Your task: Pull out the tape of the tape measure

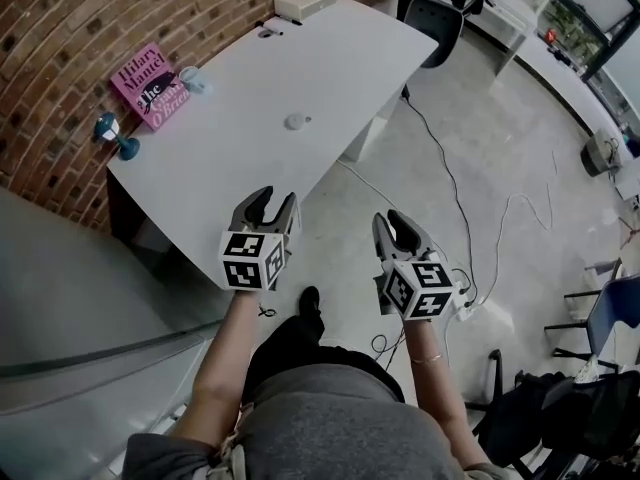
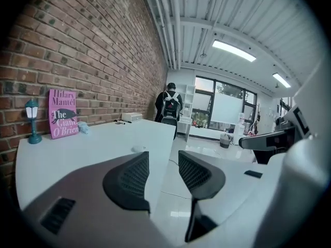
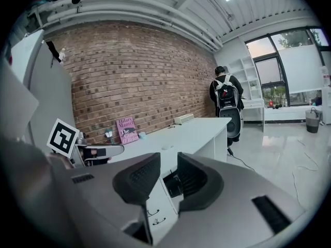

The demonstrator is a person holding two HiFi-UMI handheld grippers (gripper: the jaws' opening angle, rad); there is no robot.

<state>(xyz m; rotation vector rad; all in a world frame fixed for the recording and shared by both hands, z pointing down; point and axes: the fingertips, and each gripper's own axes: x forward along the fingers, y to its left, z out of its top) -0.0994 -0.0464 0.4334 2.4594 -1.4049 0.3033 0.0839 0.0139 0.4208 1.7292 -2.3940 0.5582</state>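
Both empty, jaws partly apart: left gripper (image 1: pixel 275 201) by the near corner of the white surface (image 1: pixel 250 68), right gripper (image 1: pixel 395 221) over the floor (image 1: pixel 480 168); pink book (image 1: pixel 150 85) against the brick wall (image 1: pixel 60 28).

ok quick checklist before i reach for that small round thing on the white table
1. Left tool empty, jaws apart: ok.
2. Right tool empty, jaws apart: ok.
3. Small round object lies alone on the white table, nothing touching it: ok.
4. It is the tape measure, with a tape end showing to grab: cannot tell, too small.
5. Tools close enough to grasp it: not ok, both are back near the table's near corner, well short of it.
6. Pink book and blue lamp out of the way by the brick wall: ok.
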